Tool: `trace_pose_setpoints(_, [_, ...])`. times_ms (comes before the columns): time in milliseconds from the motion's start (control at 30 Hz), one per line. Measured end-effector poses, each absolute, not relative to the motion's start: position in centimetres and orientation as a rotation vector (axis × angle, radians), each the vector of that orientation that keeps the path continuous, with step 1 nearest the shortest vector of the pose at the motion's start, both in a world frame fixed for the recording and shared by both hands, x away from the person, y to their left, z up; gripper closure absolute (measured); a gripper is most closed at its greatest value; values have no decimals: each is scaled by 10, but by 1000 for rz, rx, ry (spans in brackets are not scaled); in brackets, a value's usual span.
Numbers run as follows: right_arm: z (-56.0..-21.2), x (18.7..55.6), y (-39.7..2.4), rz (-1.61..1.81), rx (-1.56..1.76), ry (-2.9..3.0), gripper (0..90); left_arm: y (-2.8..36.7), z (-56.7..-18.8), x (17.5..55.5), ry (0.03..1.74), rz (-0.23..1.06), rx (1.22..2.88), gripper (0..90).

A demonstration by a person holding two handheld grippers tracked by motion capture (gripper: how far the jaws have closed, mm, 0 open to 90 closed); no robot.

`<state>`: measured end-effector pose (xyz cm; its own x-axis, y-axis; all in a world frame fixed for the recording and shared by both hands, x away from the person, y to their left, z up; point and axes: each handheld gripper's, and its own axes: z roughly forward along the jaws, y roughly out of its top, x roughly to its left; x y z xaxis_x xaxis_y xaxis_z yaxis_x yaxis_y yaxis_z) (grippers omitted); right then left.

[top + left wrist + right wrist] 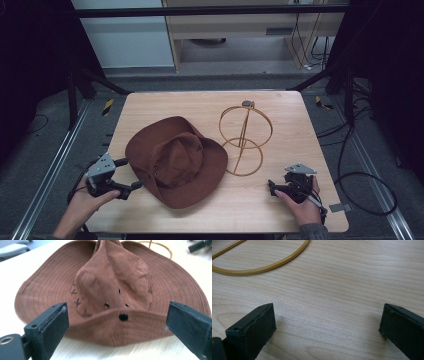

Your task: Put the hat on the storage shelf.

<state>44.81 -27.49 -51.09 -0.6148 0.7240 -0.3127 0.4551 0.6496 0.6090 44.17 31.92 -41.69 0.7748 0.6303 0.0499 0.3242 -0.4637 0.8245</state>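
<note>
Hat (176, 161) lies flat near the desk's (210, 102) front-left, beside the gold wire stand (244, 140) (presumably its destination). Nothing looks begun: left claw (126, 174) gapes wide at the brim, gripping nothing; right claw (271, 188) open, empty, front-right.

No legible text, labels, brands or numbers in any view. The brown hat (176, 161) carries no readable mark; the wire hat stand (243, 140) and the wooden table (210, 107) are unmarked as well.
</note>
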Motion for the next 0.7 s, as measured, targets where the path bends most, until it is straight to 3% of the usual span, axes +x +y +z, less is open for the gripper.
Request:
trace_pose_setpoints(367, [-511,448,-275,655,915,2324,6,256,-370,503,650,422,2334,59])
trace_pose_setpoints(700, [-511,448,-275,656,915,2325,6,231,-362,527,663,417,2415,64])
